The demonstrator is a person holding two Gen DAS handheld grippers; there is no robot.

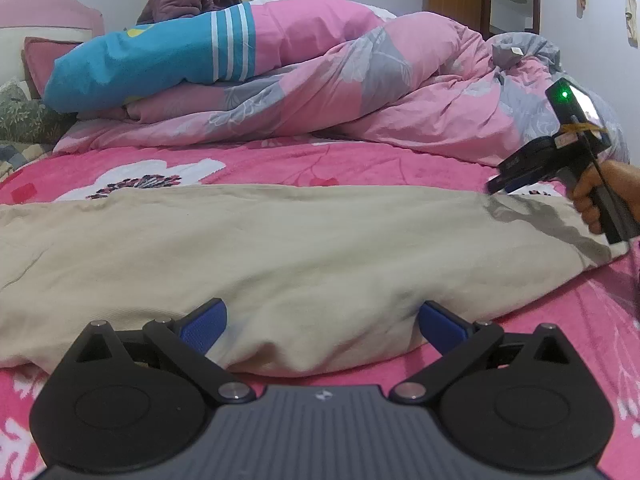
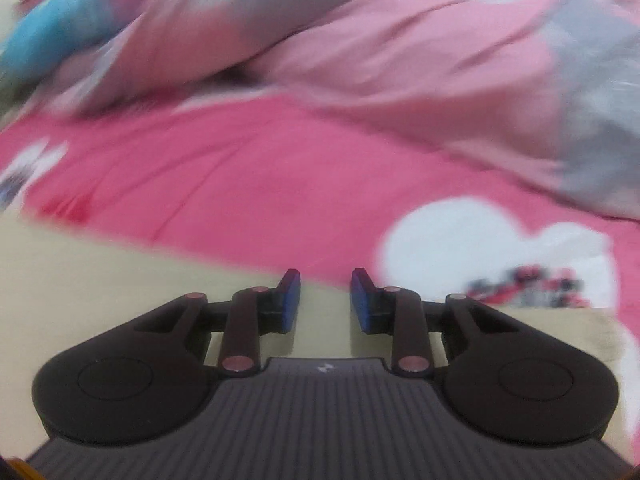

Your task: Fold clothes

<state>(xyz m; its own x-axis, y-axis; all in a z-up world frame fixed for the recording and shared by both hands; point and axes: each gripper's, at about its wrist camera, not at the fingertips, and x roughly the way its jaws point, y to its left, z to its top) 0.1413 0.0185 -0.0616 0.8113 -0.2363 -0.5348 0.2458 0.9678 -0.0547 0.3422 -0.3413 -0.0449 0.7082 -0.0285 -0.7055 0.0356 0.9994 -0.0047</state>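
**A:** Start at your left gripper (image 1: 322, 320). Its jaws stand spread wide, one blue pad on each side of a raised bulge in the beige garment (image 1: 280, 248). I can't tell whether the pads touch the cloth, but they are not pinching it. You're set that way, I'd say, to take the near hem in one bite.

**B:** And the right?

**A:** On your right gripper (image 2: 325, 300) the jaws are parted by a narrow gap with nothing between them. It hangs over the garment's far edge, where beige meets the pink floral bedsheet (image 2: 248, 184). That view is smeared, so the exact edge is hard to place.

**B:** Where does the garment lie?

**A:** Spread flat across the bed in front of you, long side running left to right. The rumpled pink-and-grey duvet (image 1: 400, 92) is heaped well behind it, likely pushed back for folding room.
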